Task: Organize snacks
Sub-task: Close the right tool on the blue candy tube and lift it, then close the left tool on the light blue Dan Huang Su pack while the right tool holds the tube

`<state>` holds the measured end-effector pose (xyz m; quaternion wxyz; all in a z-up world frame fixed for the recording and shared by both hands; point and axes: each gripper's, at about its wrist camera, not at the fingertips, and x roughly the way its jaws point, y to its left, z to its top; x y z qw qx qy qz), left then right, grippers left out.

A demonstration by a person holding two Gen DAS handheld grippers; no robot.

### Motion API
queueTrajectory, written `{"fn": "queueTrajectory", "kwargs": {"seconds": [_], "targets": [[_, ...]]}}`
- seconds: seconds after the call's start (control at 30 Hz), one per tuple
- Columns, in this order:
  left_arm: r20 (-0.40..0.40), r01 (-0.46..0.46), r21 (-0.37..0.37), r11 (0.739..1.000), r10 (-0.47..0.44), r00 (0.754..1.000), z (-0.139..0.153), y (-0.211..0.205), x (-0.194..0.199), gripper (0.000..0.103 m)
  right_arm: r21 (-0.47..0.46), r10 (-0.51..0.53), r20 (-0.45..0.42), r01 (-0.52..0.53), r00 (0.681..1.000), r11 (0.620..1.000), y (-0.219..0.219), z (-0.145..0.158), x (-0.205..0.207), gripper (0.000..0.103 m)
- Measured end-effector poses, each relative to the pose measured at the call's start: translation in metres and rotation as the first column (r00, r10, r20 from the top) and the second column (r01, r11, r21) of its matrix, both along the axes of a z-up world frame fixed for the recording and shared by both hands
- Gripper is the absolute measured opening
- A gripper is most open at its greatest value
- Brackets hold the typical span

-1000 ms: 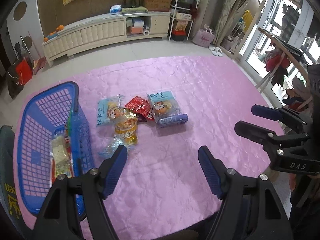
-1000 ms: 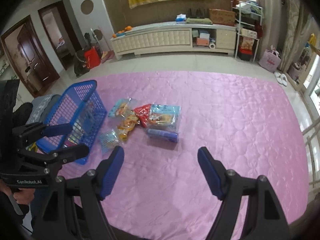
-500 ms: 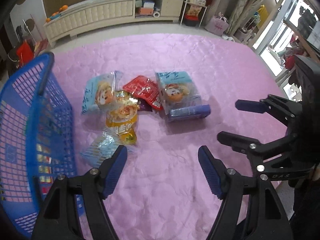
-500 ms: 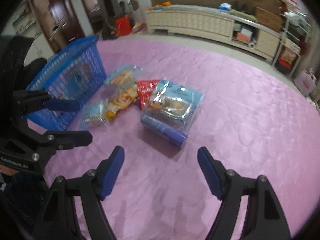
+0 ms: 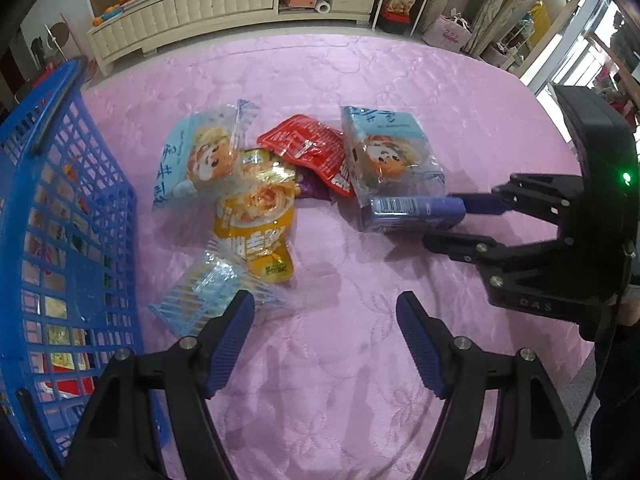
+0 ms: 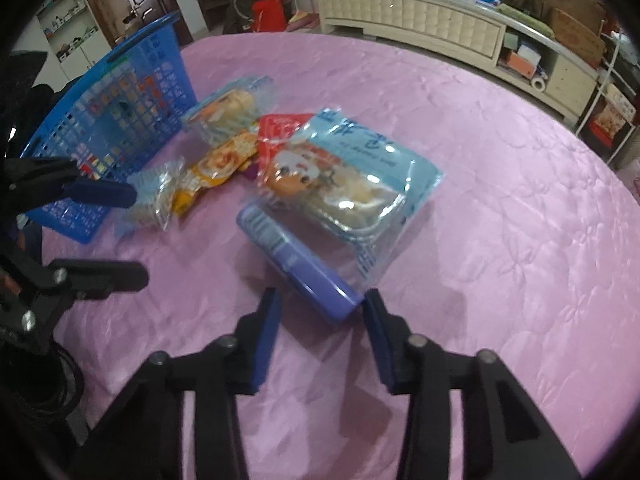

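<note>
A pile of snacks lies on the pink quilted cloth (image 5: 320, 360): a purple box (image 5: 412, 213) (image 6: 298, 266), a light blue bun bag (image 5: 390, 156) (image 6: 344, 176), a red pouch (image 5: 312, 152), a yellow bag (image 5: 256, 232), another blue bun bag (image 5: 200, 160) and a clear striped bag (image 5: 208, 296). My right gripper (image 6: 322, 312) is open, its jaws on either side of the purple box's near end. My left gripper (image 5: 324, 328) is open and empty, just right of the striped bag.
A blue plastic basket (image 5: 52, 200) (image 6: 132, 88) holding some snacks stands at the left of the pile. A cream low cabinet (image 5: 224, 4) runs along the far wall. The cloth's edge drops off at the right (image 5: 560, 128).
Both grippers have moved forward and down toward the snacks. The right gripper has narrowed and now straddles the purple box's end. The left gripper has come close to the striped bag.
</note>
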<state>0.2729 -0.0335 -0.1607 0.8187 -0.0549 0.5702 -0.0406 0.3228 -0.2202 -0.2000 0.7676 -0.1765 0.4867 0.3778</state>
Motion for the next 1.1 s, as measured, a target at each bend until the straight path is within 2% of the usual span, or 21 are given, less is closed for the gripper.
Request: {"fn": "queueTrajectory", "kwargs": {"seconds": [0.1,0.27,0.43,0.6,0.63,0.7,0.9,1.1], "targets": [[-0.001,-0.005,-0.013,1.0,0.005,1.0,0.0,0.003,-0.004,0.072,-0.029,0.053,0.0,-0.053,0.999,0.998,0.005,0.001,-0.016,0.045],[-0.004,-0.002,-0.018,1.0,0.002,1.0,0.002,0.004,-0.014,0.072,-0.095,0.054,0.045,-0.049,0.998,0.994,0.011,0.002,-0.022,0.046],[-0.006,-0.005,-0.014,1.0,0.005,1.0,0.0,0.007,-0.016,0.072,-0.091,0.063,0.044,-0.059,0.997,0.994,0.023,0.003,-0.017,0.046],[-0.018,-0.025,-0.013,1.0,0.025,1.0,-0.002,0.016,-0.013,0.072,-0.108,0.114,0.032,-0.11,0.993,0.988,0.041,-0.002,-0.014,0.046],[-0.021,-0.03,-0.012,0.999,0.03,0.999,-0.002,0.018,-0.013,0.072,-0.103,0.12,0.041,-0.115,0.992,0.988,0.043,-0.002,-0.015,0.04],[-0.022,-0.034,-0.014,0.999,0.034,0.999,-0.001,0.02,-0.013,0.072,-0.082,0.112,0.039,-0.108,0.993,0.991,0.043,-0.003,-0.015,0.036],[-0.004,-0.032,0.0,0.999,0.032,0.999,0.014,0.018,-0.016,0.072,-0.022,0.058,0.025,-0.057,0.998,0.998,0.03,0.003,-0.026,0.035],[0.035,0.002,0.038,0.999,-0.003,0.999,0.038,-0.003,-0.004,0.072,0.053,-0.051,0.018,0.05,0.999,0.997,-0.003,0.025,-0.029,0.035]]}}
